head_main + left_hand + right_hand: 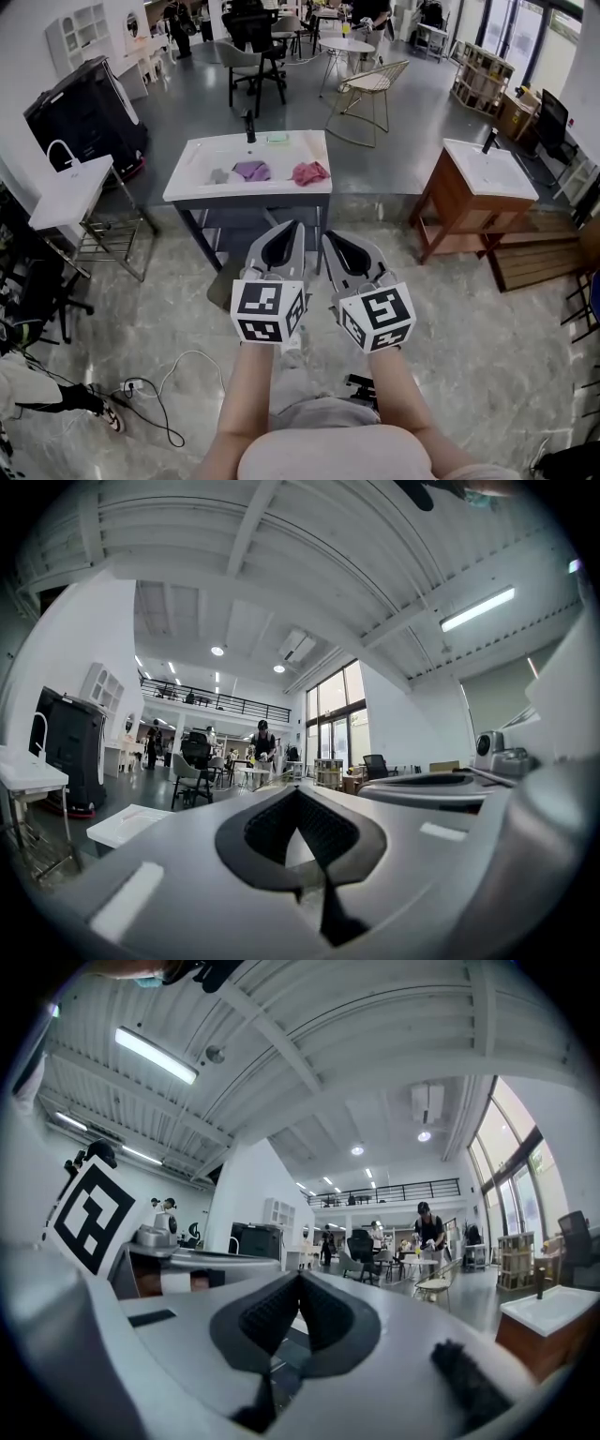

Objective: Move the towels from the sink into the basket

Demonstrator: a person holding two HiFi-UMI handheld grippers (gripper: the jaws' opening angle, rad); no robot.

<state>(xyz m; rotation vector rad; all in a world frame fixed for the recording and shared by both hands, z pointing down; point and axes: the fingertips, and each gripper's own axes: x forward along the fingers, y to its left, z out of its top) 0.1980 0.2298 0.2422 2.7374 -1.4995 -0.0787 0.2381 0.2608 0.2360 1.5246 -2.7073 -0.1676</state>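
Currently, on the left gripper [298, 791]: jaws pressed together at the tips, dark ribbed pads [267, 832] meeting, nothing pinched. Likewise on the right gripper [300, 1275]: jaws closed tip to tip, nothing between.

From the head view, held side by side in front of the person, near each other but apart, tips aimed toward a white rectangular sink basin [187, 192] on a dark metal frame. Well short of that basin, no contact with it.

Inside the basin, in a row:
- a small grey towel [219, 175] at the left
- a crumpled purple towel [251, 170] just beside it
- a crumpled pink towel [309, 172] apart at the right

All three lying loose, touched by neither gripper.

At the basin's far edge, a black tap [249, 127] standing upright, with a small pale green item [277, 138] just beside it, kind not discernible.

Off to the right, well apart, a second white basin [511, 183] on a brown wooden cabinet [450, 216].

Beyond the sink, on the grey floor, a black chair [255, 61] and a gold wire chair [370, 89].
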